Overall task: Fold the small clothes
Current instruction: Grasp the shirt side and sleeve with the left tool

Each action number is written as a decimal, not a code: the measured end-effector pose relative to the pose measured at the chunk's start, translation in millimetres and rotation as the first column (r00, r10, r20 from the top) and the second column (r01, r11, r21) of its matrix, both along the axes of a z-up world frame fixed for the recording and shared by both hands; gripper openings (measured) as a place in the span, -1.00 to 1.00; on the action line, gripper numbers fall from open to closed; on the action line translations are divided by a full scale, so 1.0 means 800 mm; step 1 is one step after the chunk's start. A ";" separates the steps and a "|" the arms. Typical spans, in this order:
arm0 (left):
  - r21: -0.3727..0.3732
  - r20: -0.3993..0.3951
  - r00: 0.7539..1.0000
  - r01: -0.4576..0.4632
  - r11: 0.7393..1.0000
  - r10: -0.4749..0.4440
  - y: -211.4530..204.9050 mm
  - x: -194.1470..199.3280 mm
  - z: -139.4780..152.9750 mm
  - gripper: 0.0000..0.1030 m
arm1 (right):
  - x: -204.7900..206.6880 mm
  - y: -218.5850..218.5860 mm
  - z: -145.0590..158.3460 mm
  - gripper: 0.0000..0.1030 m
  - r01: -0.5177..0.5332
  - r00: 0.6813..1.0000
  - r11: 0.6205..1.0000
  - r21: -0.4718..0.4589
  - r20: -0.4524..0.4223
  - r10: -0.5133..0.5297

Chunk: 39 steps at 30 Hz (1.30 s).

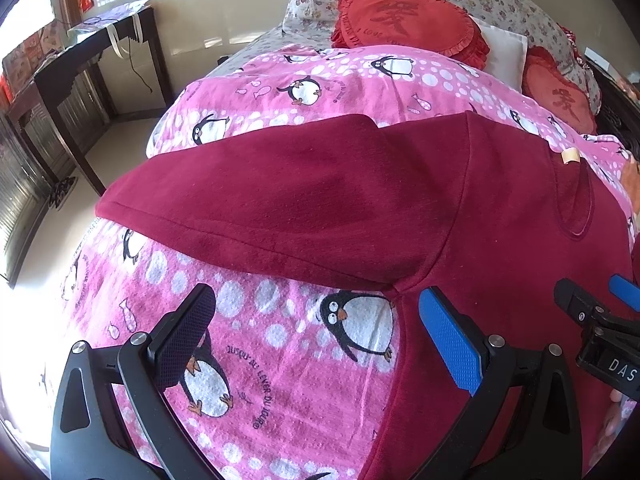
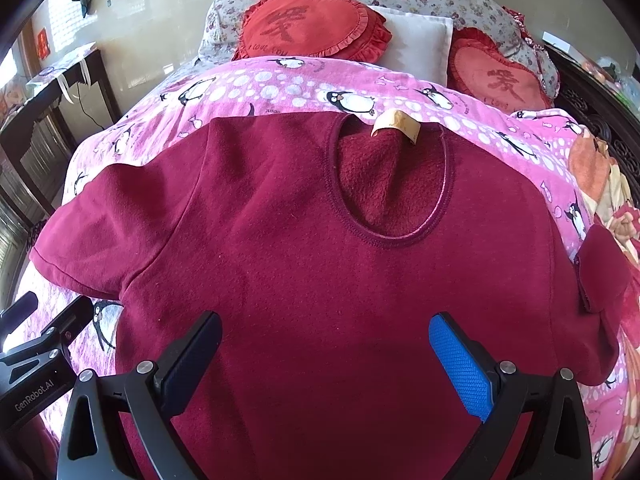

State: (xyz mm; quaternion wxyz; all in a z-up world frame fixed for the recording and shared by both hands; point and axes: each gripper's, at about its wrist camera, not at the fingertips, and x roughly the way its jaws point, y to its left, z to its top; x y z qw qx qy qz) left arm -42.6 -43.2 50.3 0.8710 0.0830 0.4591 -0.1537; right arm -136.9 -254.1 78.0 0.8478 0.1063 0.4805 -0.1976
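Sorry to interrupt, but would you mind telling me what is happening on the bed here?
A person holds a gripper in each hand over a dark red top spread flat, neckline away, on a pink penguin blanket. The left gripper is open by the top's left sleeve; the right gripper is open above its body. Nothing is grasped and no fold is visible yet.

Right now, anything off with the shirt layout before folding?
Mostly fine: the maroon shirt lies flat, front up. One oddity: its right sleeve is already doubled back on itself, while the left sleeve is spread out. Neck label sticks up.
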 end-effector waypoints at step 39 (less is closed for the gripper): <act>-0.277 -0.250 0.890 -0.444 0.852 0.382 0.176 0.183 -0.043 0.70 | 0.021 -0.008 -0.022 0.99 -0.007 1.000 1.000 0.020 -0.023 0.008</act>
